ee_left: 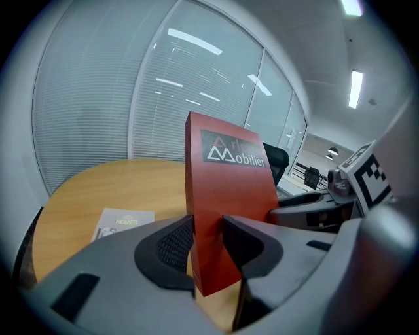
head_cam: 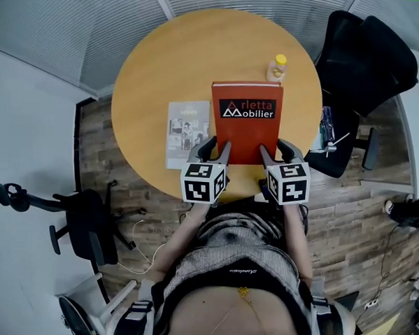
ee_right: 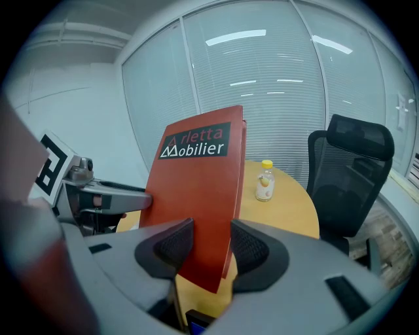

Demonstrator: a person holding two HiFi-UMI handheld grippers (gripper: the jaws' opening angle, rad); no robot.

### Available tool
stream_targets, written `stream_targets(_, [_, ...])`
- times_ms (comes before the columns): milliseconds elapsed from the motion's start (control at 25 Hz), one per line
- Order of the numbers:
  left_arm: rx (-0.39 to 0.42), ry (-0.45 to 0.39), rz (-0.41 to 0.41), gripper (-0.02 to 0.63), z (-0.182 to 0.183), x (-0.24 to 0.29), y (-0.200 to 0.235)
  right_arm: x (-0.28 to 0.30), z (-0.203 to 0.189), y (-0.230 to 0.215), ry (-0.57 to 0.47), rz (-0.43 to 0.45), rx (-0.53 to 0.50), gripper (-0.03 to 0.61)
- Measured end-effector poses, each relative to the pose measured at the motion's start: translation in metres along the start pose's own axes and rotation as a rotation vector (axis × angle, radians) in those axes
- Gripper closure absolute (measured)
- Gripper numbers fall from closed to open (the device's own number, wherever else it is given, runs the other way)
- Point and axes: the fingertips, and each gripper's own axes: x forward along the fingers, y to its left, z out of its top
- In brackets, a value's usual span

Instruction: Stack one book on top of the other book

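jaws of the left gripper (ee_left: 208, 226) are closed part-way onto the near left corner of the red hardcover book with the black title band (head_cam: 245, 120), both ribbed pads pressing on its covers. jaws of the right gripper (ee_right: 211, 229) clamp the near right corner the same way. the red book is lifted off the round wooden desk (head_cam: 166, 63), and wood shows beneath both gripped corners. its near edge sits over the desk's near rim. flat on the desk just to its left lies the thin grey book with a photo cover (head_cam: 187, 133); in the head view its right edge meets the red book's left edge. bare wood runs left of and beyond the grey book. a small clear bottle with a yellow cap (head_cam: 277, 67) stands just past the red book's far right corner, and a black office chair (head_cam: 366, 59) crowds the desk's right side. only the head view shows the grey book whole; the left gripper view catches part of it beside its left jaw. the right gripper view shows the bottle and chair but not the grey book.
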Motion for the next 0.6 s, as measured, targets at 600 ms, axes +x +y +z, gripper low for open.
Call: stream_targets(600, [-0.03, 0.006, -0.04, 0.477, -0.005, -0.035, 0.085, 0.034, 0.018, 0.082, 0.022, -0.035, -0.013, 0.388])
